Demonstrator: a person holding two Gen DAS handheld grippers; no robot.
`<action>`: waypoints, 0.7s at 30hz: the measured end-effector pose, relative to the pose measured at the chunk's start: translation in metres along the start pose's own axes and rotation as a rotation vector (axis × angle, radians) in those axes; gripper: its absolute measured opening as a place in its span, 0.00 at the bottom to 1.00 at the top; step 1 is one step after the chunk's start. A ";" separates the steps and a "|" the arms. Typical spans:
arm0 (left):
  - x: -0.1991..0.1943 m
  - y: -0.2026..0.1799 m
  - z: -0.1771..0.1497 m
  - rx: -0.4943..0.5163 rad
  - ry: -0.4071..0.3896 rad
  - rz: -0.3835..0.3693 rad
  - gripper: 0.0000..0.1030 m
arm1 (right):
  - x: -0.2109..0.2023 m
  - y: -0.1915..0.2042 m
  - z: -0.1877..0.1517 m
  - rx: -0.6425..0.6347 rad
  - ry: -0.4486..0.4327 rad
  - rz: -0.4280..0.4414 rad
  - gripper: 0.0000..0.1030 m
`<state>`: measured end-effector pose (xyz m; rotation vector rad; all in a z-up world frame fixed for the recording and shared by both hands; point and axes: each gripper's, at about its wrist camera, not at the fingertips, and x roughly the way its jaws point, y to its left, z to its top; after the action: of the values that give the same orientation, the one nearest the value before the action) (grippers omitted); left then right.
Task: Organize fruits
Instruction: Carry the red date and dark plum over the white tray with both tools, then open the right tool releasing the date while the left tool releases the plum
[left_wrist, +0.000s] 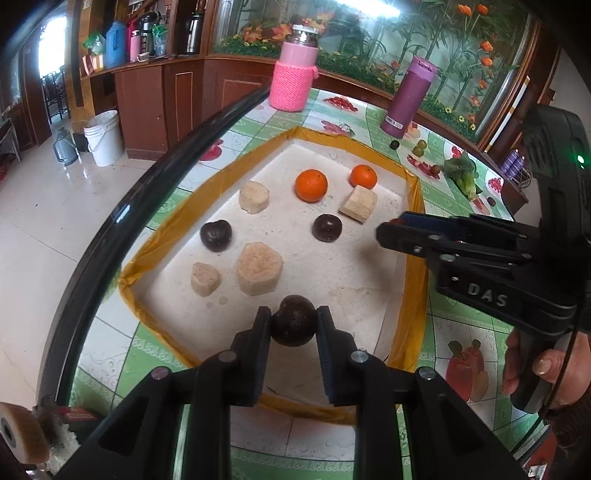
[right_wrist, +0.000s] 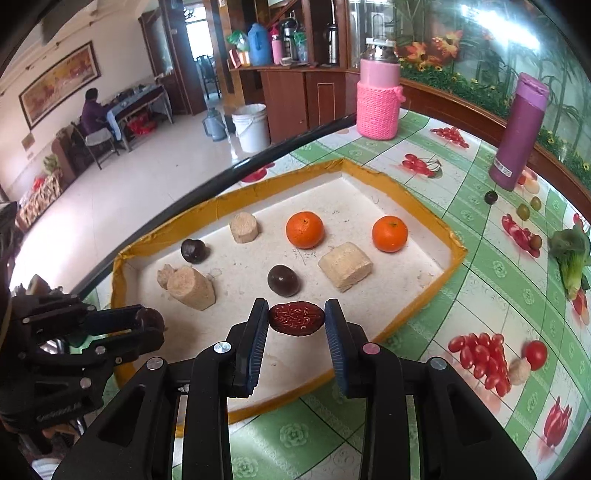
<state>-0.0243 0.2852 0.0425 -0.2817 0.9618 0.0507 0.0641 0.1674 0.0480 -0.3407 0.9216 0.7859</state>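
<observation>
A shallow white tray with a yellow rim (left_wrist: 413, 236) (right_wrist: 424, 206) holds two oranges (left_wrist: 311, 185) (right_wrist: 305, 229), two dark round fruits (left_wrist: 216, 235) (right_wrist: 283, 280) and several tan blocks (left_wrist: 259, 268) (right_wrist: 345, 266). My left gripper (left_wrist: 293, 325) is shut on a dark round fruit (left_wrist: 293, 326) over the tray's near edge; it also shows in the right wrist view (right_wrist: 147, 319). My right gripper (right_wrist: 296, 319) is shut on a wrinkled red date (right_wrist: 296, 318) above the tray's near side. In the left wrist view it (left_wrist: 388, 230) reaches in from the right.
A pink knitted flask (left_wrist: 293, 70) (right_wrist: 378, 96) and a purple bottle (left_wrist: 408, 96) (right_wrist: 517, 133) stand behind the tray on the green fruit-print tablecloth. Small fruits (right_wrist: 522, 211) and a leafy vegetable (left_wrist: 461, 173) (right_wrist: 570, 254) lie at the right. The table's black edge (left_wrist: 122, 218) is at the left.
</observation>
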 end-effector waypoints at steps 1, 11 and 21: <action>0.002 -0.001 0.000 0.004 0.004 -0.002 0.26 | 0.004 -0.001 0.000 -0.004 0.009 -0.003 0.29; 0.023 -0.003 0.003 0.007 0.051 0.004 0.26 | 0.026 -0.009 0.000 -0.034 0.055 -0.017 0.29; 0.032 -0.005 0.003 0.017 0.064 0.028 0.26 | 0.039 -0.006 0.004 -0.081 0.082 -0.029 0.30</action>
<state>-0.0027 0.2790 0.0193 -0.2548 1.0293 0.0595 0.0845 0.1834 0.0183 -0.4593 0.9615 0.7891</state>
